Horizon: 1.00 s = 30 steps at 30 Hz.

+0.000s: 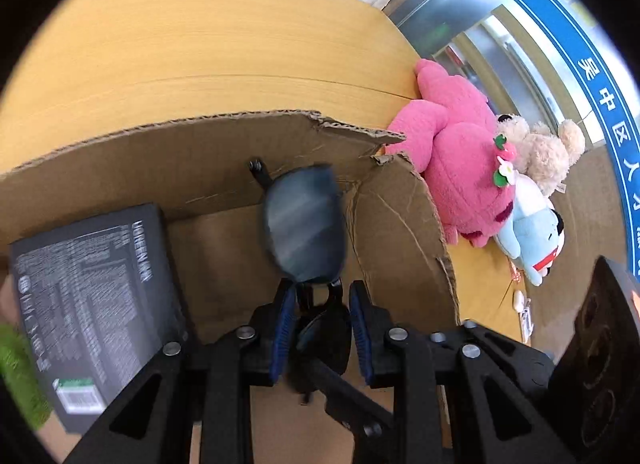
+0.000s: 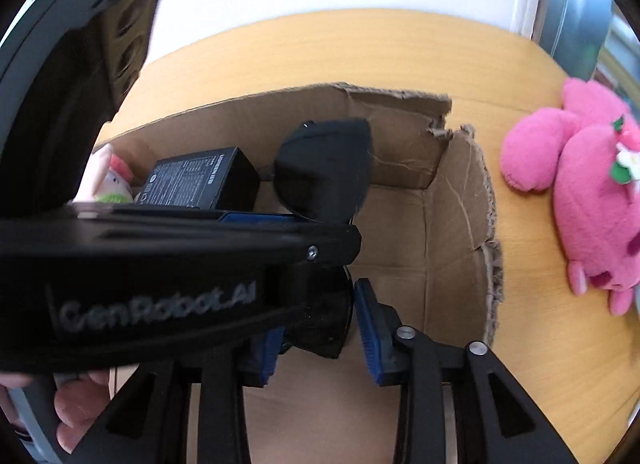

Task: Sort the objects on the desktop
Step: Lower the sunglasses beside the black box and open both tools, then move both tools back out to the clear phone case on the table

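Both grippers hung over the cardboard box (image 1: 224,143). Left gripper (image 1: 320,328) had the sunglasses (image 1: 304,223) between its blue pads (image 1: 285,324); jaws narrow, but whether the pads actually pressed the frame I couldn't tell. Right gripper (image 2: 320,328) sat w/ jaws apart, pads clear of the glasses (image 2: 324,171) in right wrist view. Glasses hung inside the box, above its floor, beside a black carton (image 1: 92,296).

Judgement: to finish well, lower till the frame's near the floor, then part the left jaws slowly so lenses don't drop hard; keep clear of the carton & torn box wall.

Box sat on a pale wood table (image 1: 200,43); pink plush (image 1: 460,167) & other soft toys lay outside it. White wall & metal-framed glazing behind.
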Available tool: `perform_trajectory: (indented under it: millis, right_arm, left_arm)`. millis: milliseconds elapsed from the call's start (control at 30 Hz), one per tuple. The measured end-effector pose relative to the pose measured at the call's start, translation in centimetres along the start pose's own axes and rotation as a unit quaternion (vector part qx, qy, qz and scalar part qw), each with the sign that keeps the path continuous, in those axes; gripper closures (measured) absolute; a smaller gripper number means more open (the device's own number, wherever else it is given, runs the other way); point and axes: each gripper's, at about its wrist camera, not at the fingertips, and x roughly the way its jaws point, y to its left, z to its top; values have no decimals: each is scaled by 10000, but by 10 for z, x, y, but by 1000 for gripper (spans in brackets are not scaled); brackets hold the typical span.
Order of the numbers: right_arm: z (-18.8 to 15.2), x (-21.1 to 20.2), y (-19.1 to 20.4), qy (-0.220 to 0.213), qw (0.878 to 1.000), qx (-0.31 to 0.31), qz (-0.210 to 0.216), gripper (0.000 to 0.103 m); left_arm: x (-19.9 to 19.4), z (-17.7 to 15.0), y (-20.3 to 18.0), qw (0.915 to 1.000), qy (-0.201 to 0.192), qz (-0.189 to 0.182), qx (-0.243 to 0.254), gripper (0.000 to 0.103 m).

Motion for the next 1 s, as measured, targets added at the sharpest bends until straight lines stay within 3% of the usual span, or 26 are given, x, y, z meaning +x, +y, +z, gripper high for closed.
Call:
perform_trajectory:
  millis: [33, 100, 233, 300, 367, 400, 467, 533, 733, 900, 1000]
  right_arm:
    - [-4, -7, 2, -70, 10000, -35, -25, 57]
    - [-13, -21, 3, -296, 9994, -125, -115, 36]
    - [-46, -64, -1, -869, 9959, -185, -153, 27]
    - [-60, -84, -3, -1150, 9930, -209, -164, 16]
    - [-87, -109, 13, -1452, 9887, -290, -226, 5]
    - [-72, -115, 15, -1581, 9866, -320, -231, 0]
    - [-89, -132, 17, -1779, 9830, -367, -253, 0]
    - [-95, -140, 16, -1855, 9819, -336, -176, 0]
    - [-124, -153, 31, -1897, 9814, -288, -5, 0]
    - [-142, -171, 58, -2044, 9771, -572, -170, 0]
    - [-151, -180, 73, -2191, 9728, -699, -259, 0]
  left_arm:
    - [-7, -3, -3, 10000, -52, 47, 48, 76]
    - [-29, -13, -11, 9991, -267, 207, 267, 76]
    - [-99, -47, -26, 9911, -1065, 414, 686, 67]
    - [-136, -71, -31, 9828, -1523, 569, 871, 49]
    - [-175, -99, -35, 9679, -2093, 885, 1072, 34]
    - [-193, -115, -36, 9588, -2368, 1067, 1153, 26]
    - [-222, -142, -36, 9427, -2777, 1374, 1238, 24]
    - [-242, -166, -35, 9326, -3019, 1576, 1196, 24]
    - [-269, -219, -31, 9202, -3243, 1931, 1039, 24]
    - [-280, -256, -29, 9049, -3370, 2377, 1053, 24]
    - [-280, -271, -26, 9022, -3398, 2451, 1028, 24]
